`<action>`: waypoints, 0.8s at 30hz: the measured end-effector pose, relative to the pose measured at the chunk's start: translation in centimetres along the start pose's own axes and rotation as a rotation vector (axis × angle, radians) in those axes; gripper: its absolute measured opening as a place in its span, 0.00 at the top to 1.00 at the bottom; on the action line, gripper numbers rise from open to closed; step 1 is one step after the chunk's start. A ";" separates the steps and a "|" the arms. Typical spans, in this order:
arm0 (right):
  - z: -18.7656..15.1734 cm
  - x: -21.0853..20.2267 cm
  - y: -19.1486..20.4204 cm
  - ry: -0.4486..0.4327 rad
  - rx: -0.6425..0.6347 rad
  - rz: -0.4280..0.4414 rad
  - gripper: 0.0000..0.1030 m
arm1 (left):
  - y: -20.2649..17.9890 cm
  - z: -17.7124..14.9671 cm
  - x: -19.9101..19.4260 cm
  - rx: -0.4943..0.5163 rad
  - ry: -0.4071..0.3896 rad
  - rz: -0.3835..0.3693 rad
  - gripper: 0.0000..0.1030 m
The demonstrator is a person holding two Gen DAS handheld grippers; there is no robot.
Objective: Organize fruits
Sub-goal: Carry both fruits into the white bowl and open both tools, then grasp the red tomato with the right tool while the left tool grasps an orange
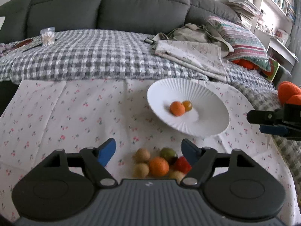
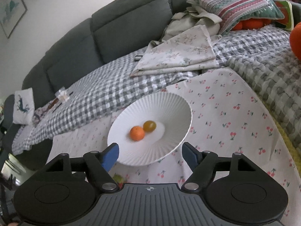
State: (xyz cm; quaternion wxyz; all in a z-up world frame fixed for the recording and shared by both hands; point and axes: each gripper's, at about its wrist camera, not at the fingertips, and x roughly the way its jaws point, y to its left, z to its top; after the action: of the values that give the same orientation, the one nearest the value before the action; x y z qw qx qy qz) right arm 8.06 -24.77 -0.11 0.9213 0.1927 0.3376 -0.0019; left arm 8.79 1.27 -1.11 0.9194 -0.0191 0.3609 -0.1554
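A white ribbed plate (image 1: 210, 120) (image 2: 169, 113) stands on the cherry-print cloth (image 1: 65, 113) and holds an orange fruit (image 1: 177, 108) (image 2: 137, 133) and a yellow-brown fruit (image 1: 187, 105) (image 2: 149, 125), touching. A pile of small fruits lies on the cloth: an orange one (image 1: 159, 166), a red one (image 1: 182, 164), a green one (image 1: 168, 153) and several tan ones (image 1: 143, 154). My left gripper (image 1: 148, 150) is open and empty, just above the pile. My right gripper (image 2: 150, 153) is open and empty at the plate's near rim; it also shows in the left wrist view (image 1: 263, 122).
A grey checked blanket (image 1: 94, 56) covers the sofa (image 1: 112, 5) behind the cloth. Folded floral fabric (image 1: 191, 56) and a striped pillow (image 1: 244, 39) lie at the back right. Orange plush shapes (image 1: 287, 92) sit at the right edge. A small clear container (image 1: 48, 35) stands far left.
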 end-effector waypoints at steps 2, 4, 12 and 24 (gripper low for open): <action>-0.6 -0.2 0.5 0.011 -0.018 -0.001 0.26 | 0.2 -0.6 -0.2 0.005 0.014 -0.001 0.25; -1.2 -0.3 1.1 0.023 -0.039 0.003 0.26 | 0.3 -1.3 -0.3 0.010 0.031 0.001 0.25; -2.5 -1.0 2.0 0.052 -0.070 0.017 0.22 | 0.6 -3.9 -0.7 0.039 0.094 -0.035 0.25; -4.1 0.6 2.8 0.110 -0.159 -0.017 0.22 | 0.5 -5.4 0.1 0.117 0.137 -0.048 0.25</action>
State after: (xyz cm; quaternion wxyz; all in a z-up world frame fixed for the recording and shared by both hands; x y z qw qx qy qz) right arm 6.36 -20.70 -2.34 0.9137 0.1160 0.3886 0.0279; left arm 5.41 2.10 -5.22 0.8881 0.0368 0.4127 -0.1990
